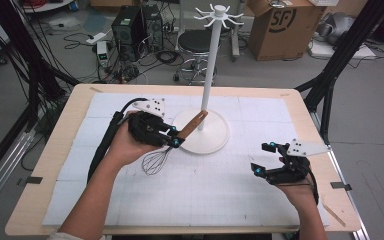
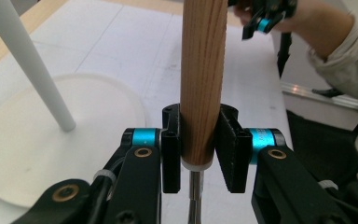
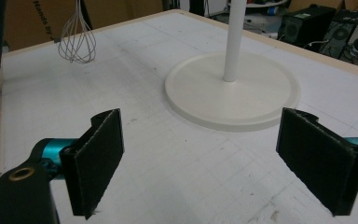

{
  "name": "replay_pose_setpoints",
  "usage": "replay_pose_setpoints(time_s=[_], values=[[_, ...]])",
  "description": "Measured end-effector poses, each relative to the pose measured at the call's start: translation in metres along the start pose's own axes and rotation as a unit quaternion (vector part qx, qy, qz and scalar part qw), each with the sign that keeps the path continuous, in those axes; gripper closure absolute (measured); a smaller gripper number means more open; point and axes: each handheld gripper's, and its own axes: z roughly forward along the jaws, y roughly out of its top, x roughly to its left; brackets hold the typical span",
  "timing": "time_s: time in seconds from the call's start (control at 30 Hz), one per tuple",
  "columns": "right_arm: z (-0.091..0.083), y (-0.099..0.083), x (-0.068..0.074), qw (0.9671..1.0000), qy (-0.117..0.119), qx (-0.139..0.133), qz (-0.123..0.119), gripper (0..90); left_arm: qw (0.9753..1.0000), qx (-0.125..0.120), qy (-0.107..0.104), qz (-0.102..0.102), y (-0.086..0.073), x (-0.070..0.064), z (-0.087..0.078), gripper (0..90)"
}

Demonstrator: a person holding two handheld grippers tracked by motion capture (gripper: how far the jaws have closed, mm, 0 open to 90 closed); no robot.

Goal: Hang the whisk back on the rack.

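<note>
Clamping the whisk handle, the left gripper seemingly hovers; right gripper gapes empty.

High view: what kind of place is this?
Probably a lab or workshop set up for recording: computer towers and loose cables on the floor, a cardboard box, and a table covered with a grid sheet.
</note>
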Motion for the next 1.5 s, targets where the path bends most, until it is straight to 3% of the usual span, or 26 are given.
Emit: replay_pose_setpoints(time_s=[0.23, 0.67, 0.93, 1.23, 1.5], values=[[0.000, 0.001, 0.000, 1.0000, -0.001, -0.001, -0.002, 13.9, 0.9998, -0.018, 0.001, -0.007, 0.016, 0.008, -0.010, 73.1], [0.001, 0.001, 0.001, 1.0000, -0.001, 0.001, -0.004, 13.9, 0.9994, -0.033, 0.008, 0.011, 0.064, 0.024, -0.021, 73.1], [-0.001, 0.001, 0.000, 1.0000, -0.001, -0.002, -0.002, 13.9, 0.9986, -0.050, -0.009, 0.018, 0.096, 0.032, -0.024, 73.1], [0.001, 0.001, 0.000, 1.0000, -0.001, 0.001, -0.006, 13.9, 0.9982, -0.051, 0.009, 0.029, 0.132, 0.037, -0.024, 73.1], [-0.001, 0.000, 0.000, 1.0000, 0.000, -0.002, -0.005, 13.9, 0.9978, -0.060, 0.013, 0.026, 0.149, 0.045, -0.024, 73.0]])
